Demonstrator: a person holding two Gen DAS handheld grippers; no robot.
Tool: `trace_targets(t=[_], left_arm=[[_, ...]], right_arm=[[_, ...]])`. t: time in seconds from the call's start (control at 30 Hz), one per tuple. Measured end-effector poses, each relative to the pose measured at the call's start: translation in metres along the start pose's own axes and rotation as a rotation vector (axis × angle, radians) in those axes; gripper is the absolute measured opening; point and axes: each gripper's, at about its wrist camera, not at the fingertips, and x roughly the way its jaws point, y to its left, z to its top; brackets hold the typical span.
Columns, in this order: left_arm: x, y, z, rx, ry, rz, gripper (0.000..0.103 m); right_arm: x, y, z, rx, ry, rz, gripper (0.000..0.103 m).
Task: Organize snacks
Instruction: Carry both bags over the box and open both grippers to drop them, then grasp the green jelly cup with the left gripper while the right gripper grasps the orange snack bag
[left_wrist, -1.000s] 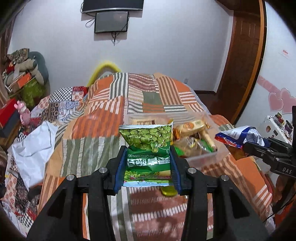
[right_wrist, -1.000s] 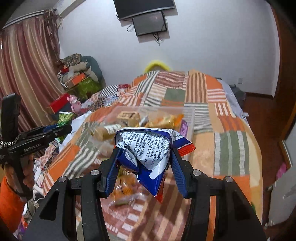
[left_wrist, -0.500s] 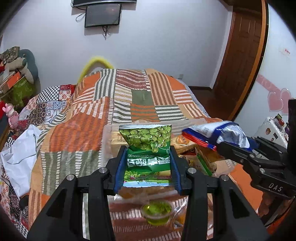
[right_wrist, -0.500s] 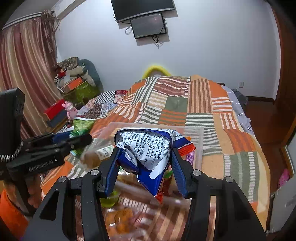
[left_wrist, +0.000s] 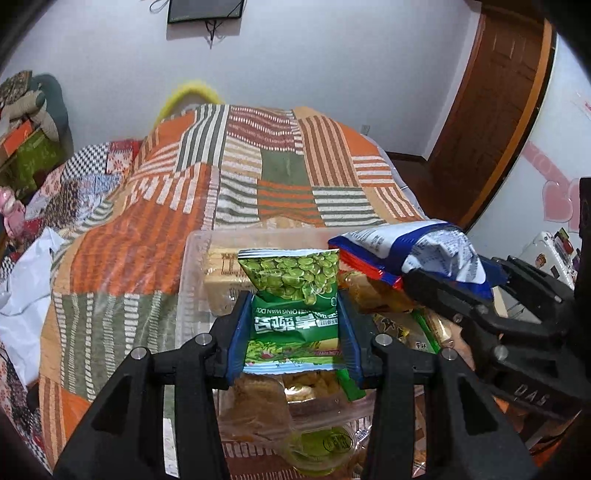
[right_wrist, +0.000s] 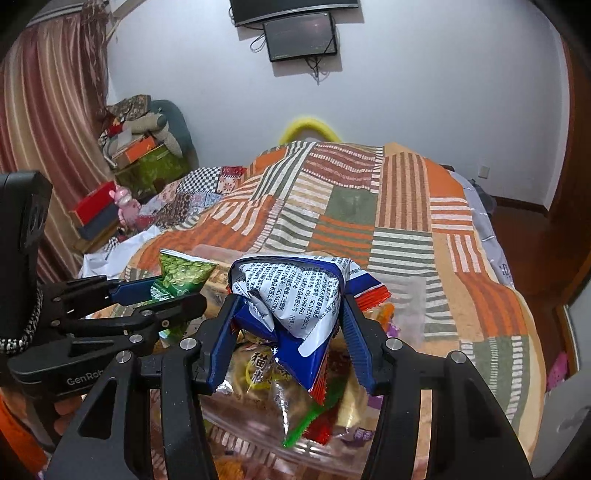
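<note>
Patchwork bedspread (left_wrist: 155, 236) stretched ahead of both grippers, with a clear plastic bin (left_wrist: 192, 258) of mixed snacks directly under and in front of the fingertips. Left gripper (left_wrist: 293, 332) was pinching a green pea packet (left_wrist: 295, 291) upright between its blue pads, held above the bin; right gripper (right_wrist: 288, 328) was clamped on a crumpled blue-and-white bag (right_wrist: 291, 291), also over the bin. The two held packets sat just beside each other, with a small green jelly cup (left_wrist: 321, 446) below the left gripper, near the bin's near edge.
</note>
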Motion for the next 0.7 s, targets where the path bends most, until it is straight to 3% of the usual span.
trace_targets(t=[0.13,0.23,0.33,0.7], left_arm=[[0.000,0.001,-0.003,0.006,0.003,0.013,0.047],[-0.005,0.003,-0.004,-0.005,-0.006,0.016,0.057],[-0.013,0.004,-0.005,-0.008,-0.020,0.013,0.057],[-0.075,0.001,-0.026,0.036,-0.117,0.043,0.066]], right_arm=[[0.008,0.002,-0.004,-0.020,0.024,-0.009,0.054],[0.005,0.006,-0.004,-0.039,0.021,-0.015,0.057],[-0.005,0.010,-0.004,-0.054,0.010,-0.012,0.059],[-0.049,0.016,-0.019,-0.066,-0.030,-0.001,0.076]])
